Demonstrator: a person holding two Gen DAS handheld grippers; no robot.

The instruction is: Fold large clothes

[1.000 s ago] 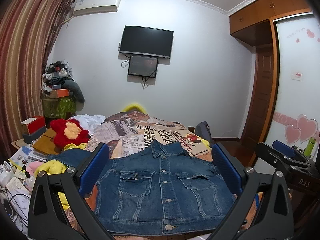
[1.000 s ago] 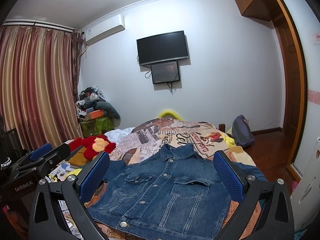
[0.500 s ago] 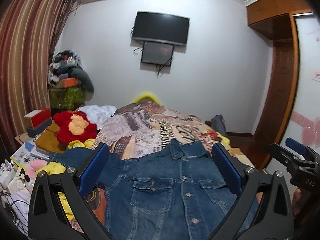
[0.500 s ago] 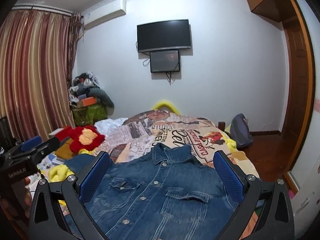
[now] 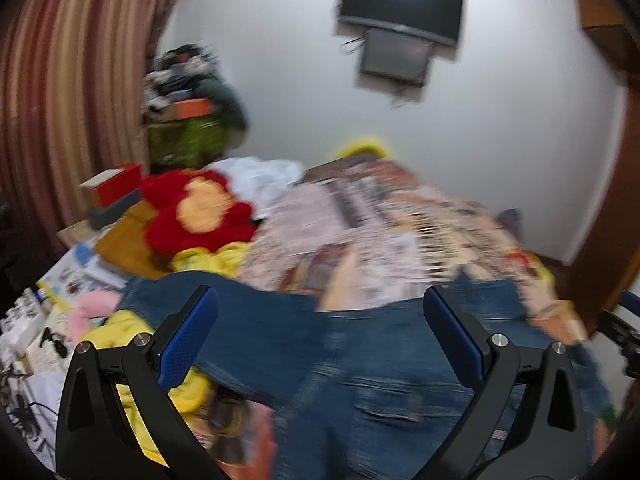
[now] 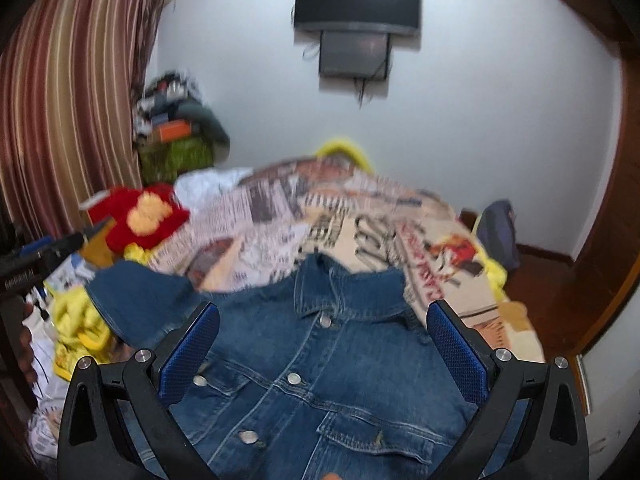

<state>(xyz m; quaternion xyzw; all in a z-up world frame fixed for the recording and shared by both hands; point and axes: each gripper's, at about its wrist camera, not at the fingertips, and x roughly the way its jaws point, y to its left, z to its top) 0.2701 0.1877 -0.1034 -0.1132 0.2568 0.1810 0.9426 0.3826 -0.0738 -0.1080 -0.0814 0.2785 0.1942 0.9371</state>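
Observation:
A blue denim jacket (image 6: 320, 368) lies front up and buttoned on the bed, collar toward the far wall, one sleeve spread to the left. In the left wrist view the jacket (image 5: 380, 380) is blurred and its left sleeve lies between the fingers. My left gripper (image 5: 320, 344) is open and empty, above the sleeve and left chest. My right gripper (image 6: 322, 356) is open and empty, above the chest of the jacket. The left gripper also shows at the left edge of the right wrist view (image 6: 36, 256).
The bed has a newspaper-print cover (image 6: 360, 220). A red and yellow plush toy (image 5: 200, 212) and yellow cloth (image 5: 132, 328) lie at the bed's left side, beside a cluttered table (image 5: 28, 332). A wooden door (image 6: 608, 240) stands right. A dark bag (image 6: 498, 232) sits on the floor.
Both grippers have moved forward and tilted down toward the jacket, which now looks closer and larger. The left view has swung left over the sleeve. Both stay open.

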